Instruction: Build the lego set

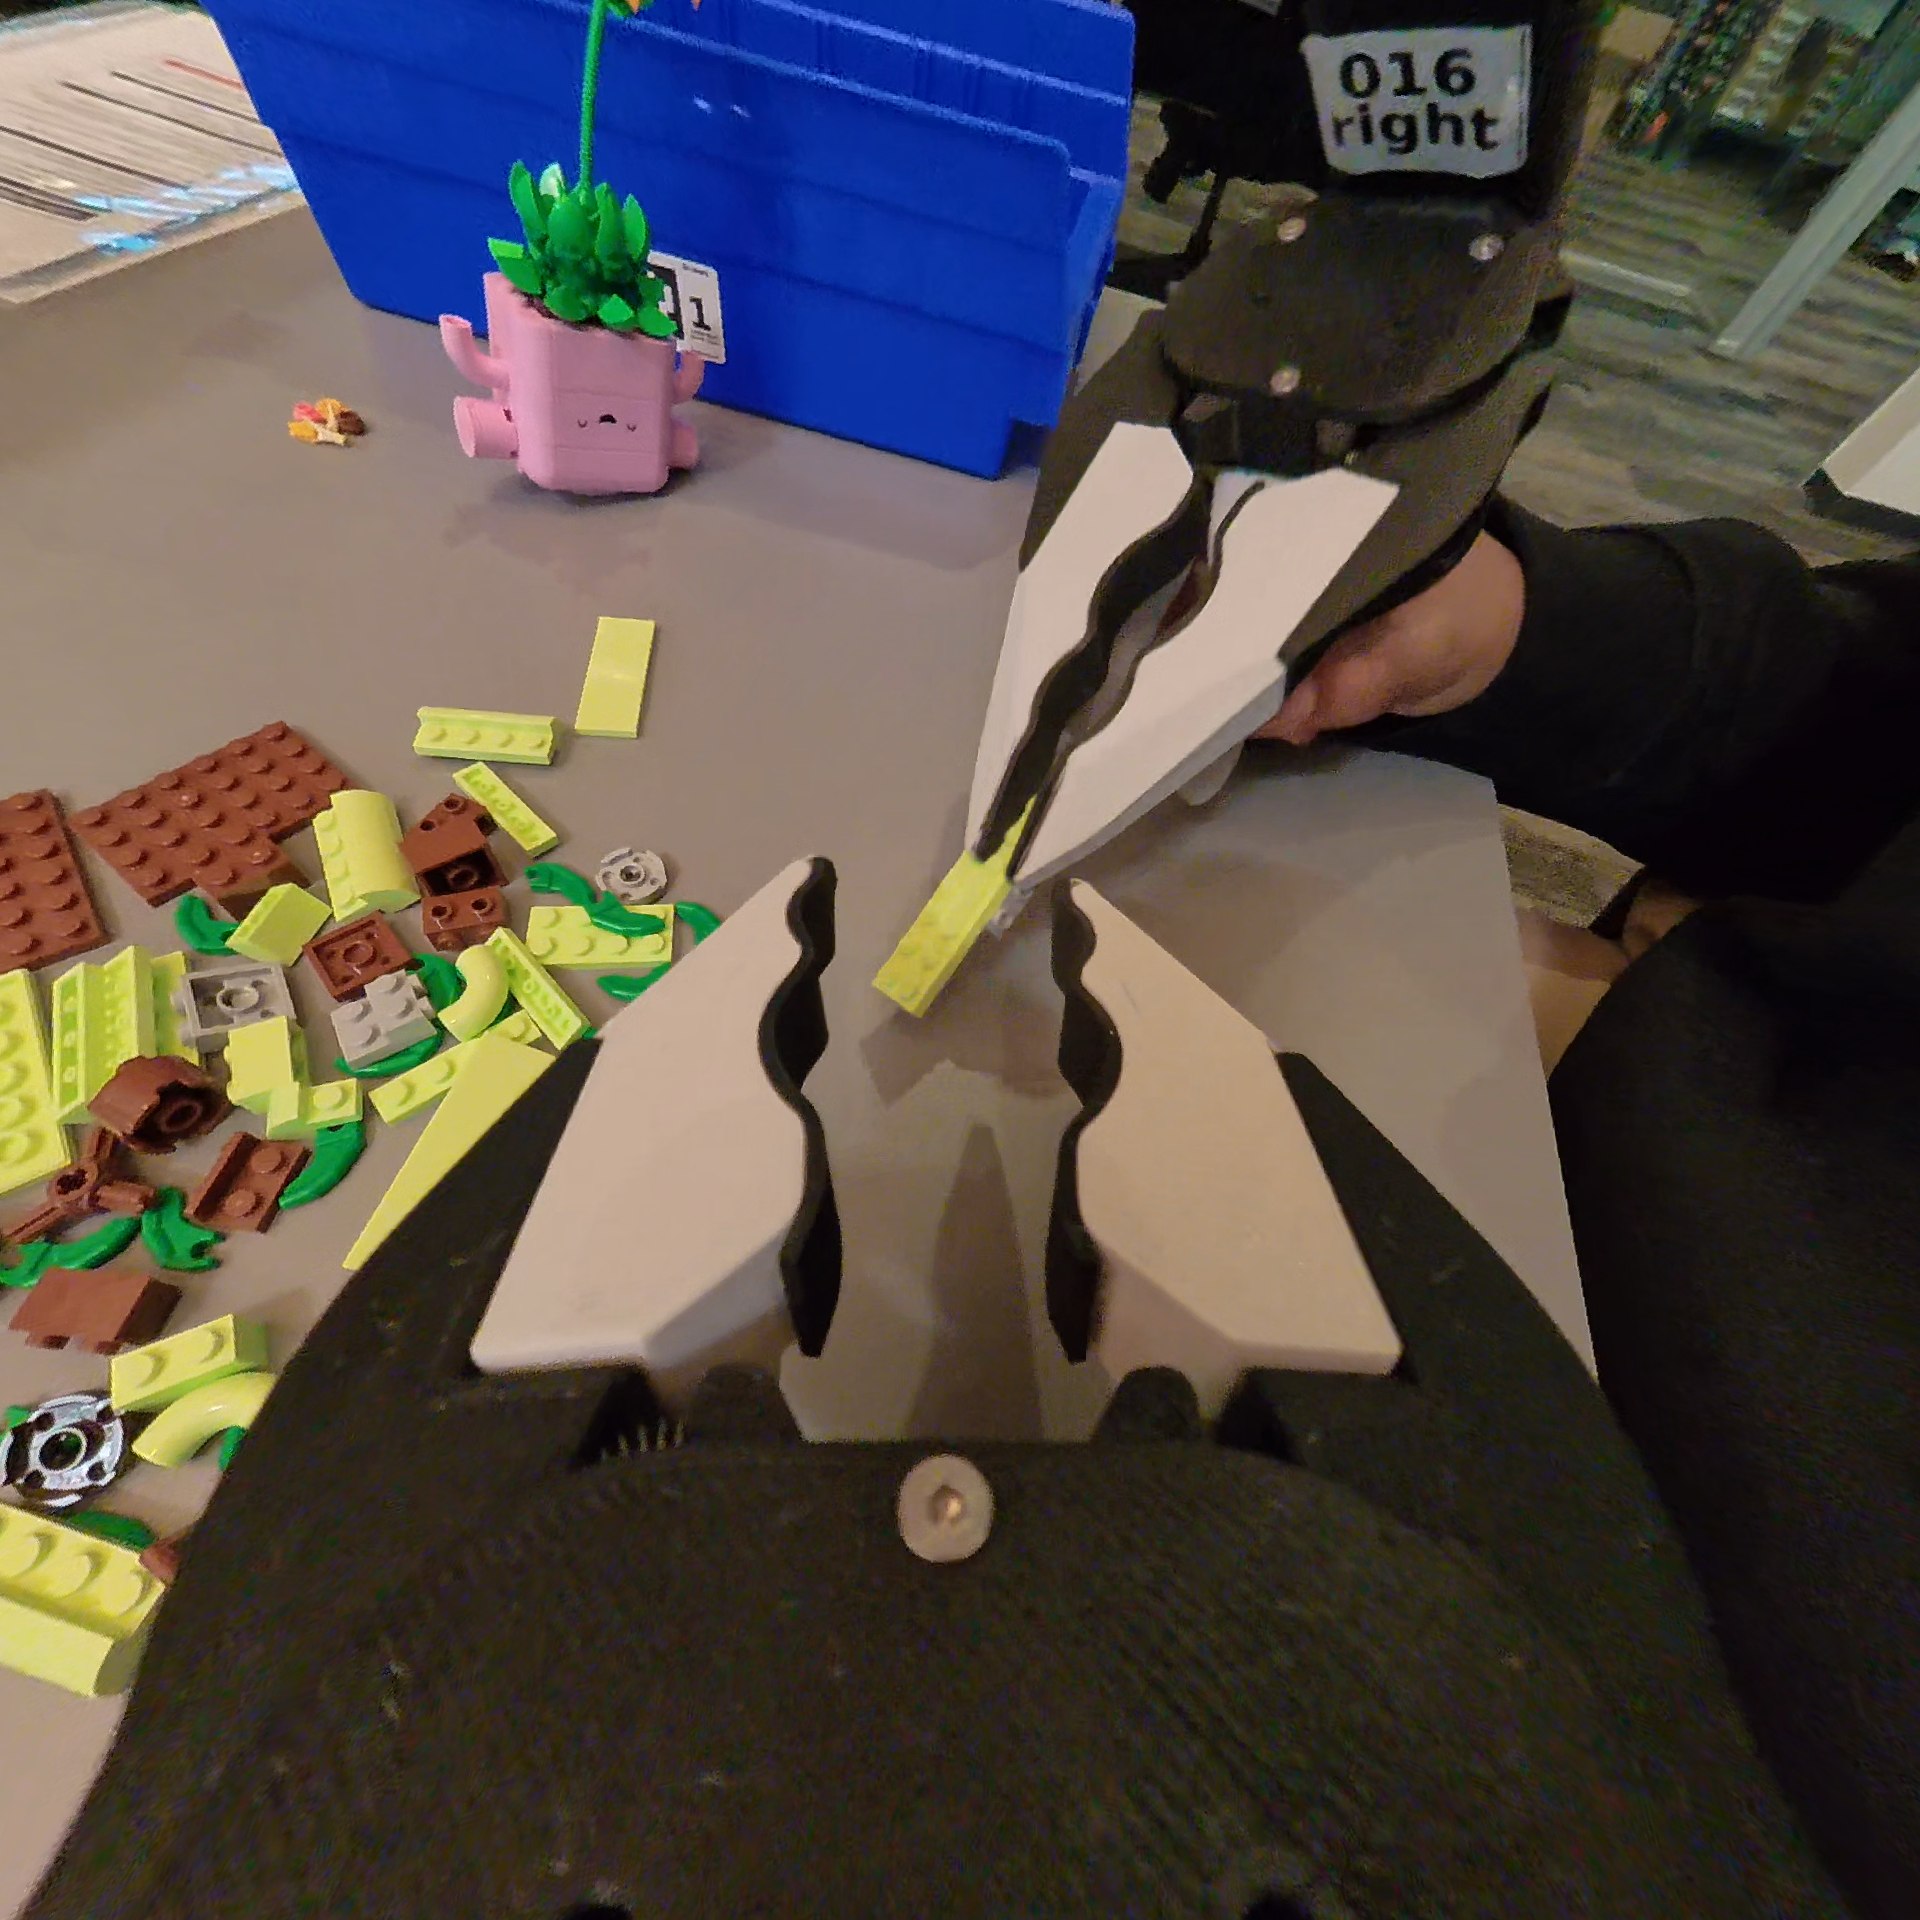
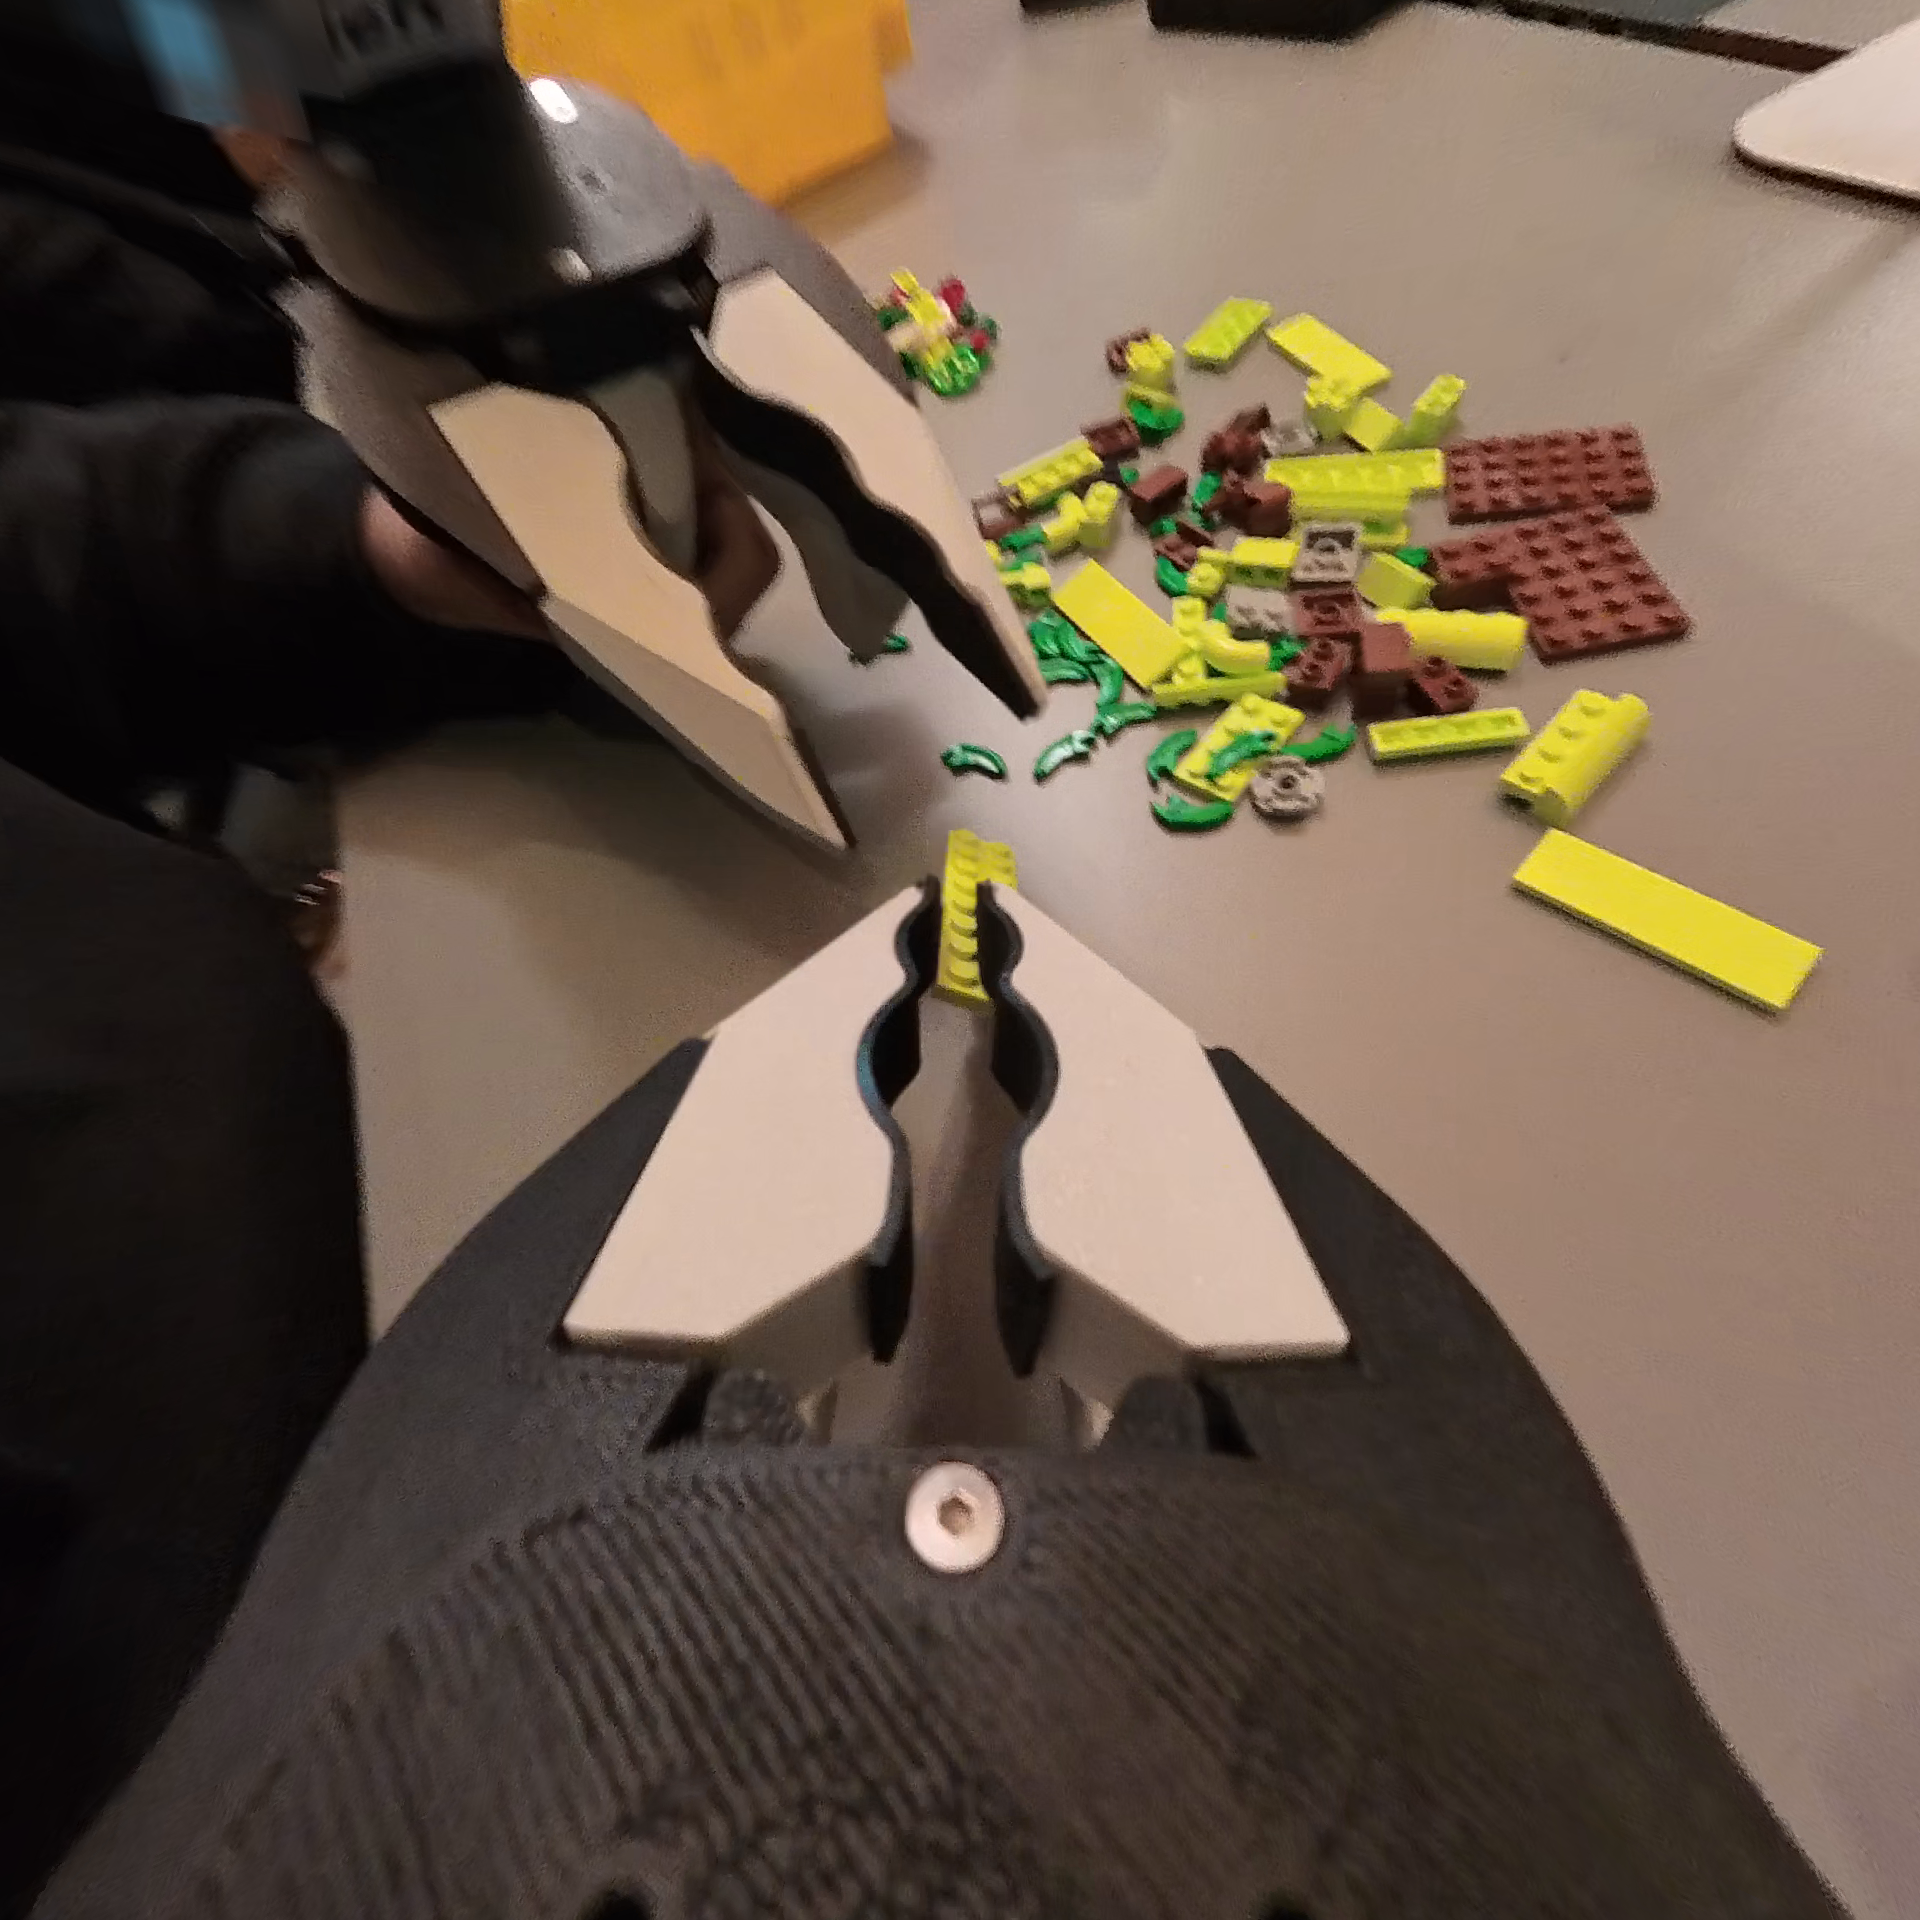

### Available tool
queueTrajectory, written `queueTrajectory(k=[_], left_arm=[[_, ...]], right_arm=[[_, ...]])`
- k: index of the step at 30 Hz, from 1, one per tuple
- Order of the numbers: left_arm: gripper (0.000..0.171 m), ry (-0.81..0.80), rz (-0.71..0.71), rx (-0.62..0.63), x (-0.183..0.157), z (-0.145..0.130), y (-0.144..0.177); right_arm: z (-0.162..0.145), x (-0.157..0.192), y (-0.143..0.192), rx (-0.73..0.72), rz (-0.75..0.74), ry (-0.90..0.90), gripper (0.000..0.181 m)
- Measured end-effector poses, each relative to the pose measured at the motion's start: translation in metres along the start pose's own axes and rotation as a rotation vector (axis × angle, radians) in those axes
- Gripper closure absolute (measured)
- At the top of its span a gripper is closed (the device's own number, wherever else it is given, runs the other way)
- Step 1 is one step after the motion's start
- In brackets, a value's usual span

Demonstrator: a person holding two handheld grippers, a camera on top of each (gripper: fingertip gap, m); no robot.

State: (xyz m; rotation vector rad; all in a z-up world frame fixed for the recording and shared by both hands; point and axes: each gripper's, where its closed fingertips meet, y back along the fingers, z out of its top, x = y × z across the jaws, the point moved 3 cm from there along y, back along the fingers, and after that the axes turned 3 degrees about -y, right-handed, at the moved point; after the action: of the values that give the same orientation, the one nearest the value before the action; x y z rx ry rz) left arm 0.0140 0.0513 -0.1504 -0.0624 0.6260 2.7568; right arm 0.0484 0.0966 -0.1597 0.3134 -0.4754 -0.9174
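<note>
Right gripper (image 2: 961, 904) pinches a lime plate (image 1: 943, 940) by one end — could easily pivot or slip out. Left gripper (image 1: 940, 894) hangs wide open, holding nothing.

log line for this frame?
left gripper: open, empty | right gripper: shut on lime plate | pile: on table

A smooth grey counter (image 1: 852, 623) carries a loose heap of lime-green, brown, dark-green and grey plastic bricks (image 1: 312, 987), spread to the left of the left fingers (image 1: 675, 1122). Beyond that heap, farther out from the fingertips, a pink brick-built pot with green leaves (image 1: 577, 384) stands upright just before a blue plastic bin (image 1: 831, 208). A flat lime-green rectangular tile (image 2: 1665, 918) lies apart, right of the right fingers (image 2: 1164, 1174).
</note>
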Motion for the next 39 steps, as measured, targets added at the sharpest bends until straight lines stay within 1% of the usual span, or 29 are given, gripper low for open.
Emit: queueTrajectory(k=[4,9,12,16,21,24,26,29,32,36,39], left_arm=[[0.132,0.016,-0.005,0.001,0.001,0.0,0.0],[0.132,0.022,-0.009,0.01,0.001,-0.002,0.0],[0.132,0.021,-0.011,0.016,0.001,-0.002,-0.001],[0.132,0.018,-0.009,0.018,0.0,-0.002,-0.001],[0.132,0.02,-0.013,0.022,0.0,-0.003,-0.001],[0.132,0.012,-0.021,0.032,-0.001,-0.004,-0.002],[0.132,-0.003,-0.02,0.049,-0.003,-0.006,-0.004],[0.132,-0.033,-0.013,0.077,-0.005,-0.008,-0.007],[0.133,-0.053,-0.009,0.097,-0.007,-0.01,-0.009],[0.133,-0.057,-0.009,0.102,-0.007,-0.01,-0.009],[0.133,-0.06,-0.025,0.093,-0.009,-0.01,-0.009]], right_arm=[[-0.009,-0.008,-0.005,0.082,-0.135,0.104,0.177],[-0.018,-0.004,-0.013,0.155,-0.157,0.184,0.179],[-0.019,-0.002,-0.013,0.161,-0.152,0.211,0.175],[-0.014,0.0,-0.009,0.114,-0.109,0.178,0.168],[0.002,-0.004,0.006,-0.025,-0.043,0.064,0.162],[0.009,-0.013,0.015,-0.099,-0.035,-0.028,0.165],[0.011,-0.017,0.018,-0.121,-0.028,-0.068,0.165],[0.009,-0.018,0.016,-0.099,-0.026,-0.085,0.164],[0.004,-0.017,0.01,-0.053,-0.058,-0.051,0.164],[-0.002,-0.016,0.003,0.014,-0.102,-0.001,0.165],[-0.002,-0.018,0.003,0.014,-0.114,-0.007,0.166]])
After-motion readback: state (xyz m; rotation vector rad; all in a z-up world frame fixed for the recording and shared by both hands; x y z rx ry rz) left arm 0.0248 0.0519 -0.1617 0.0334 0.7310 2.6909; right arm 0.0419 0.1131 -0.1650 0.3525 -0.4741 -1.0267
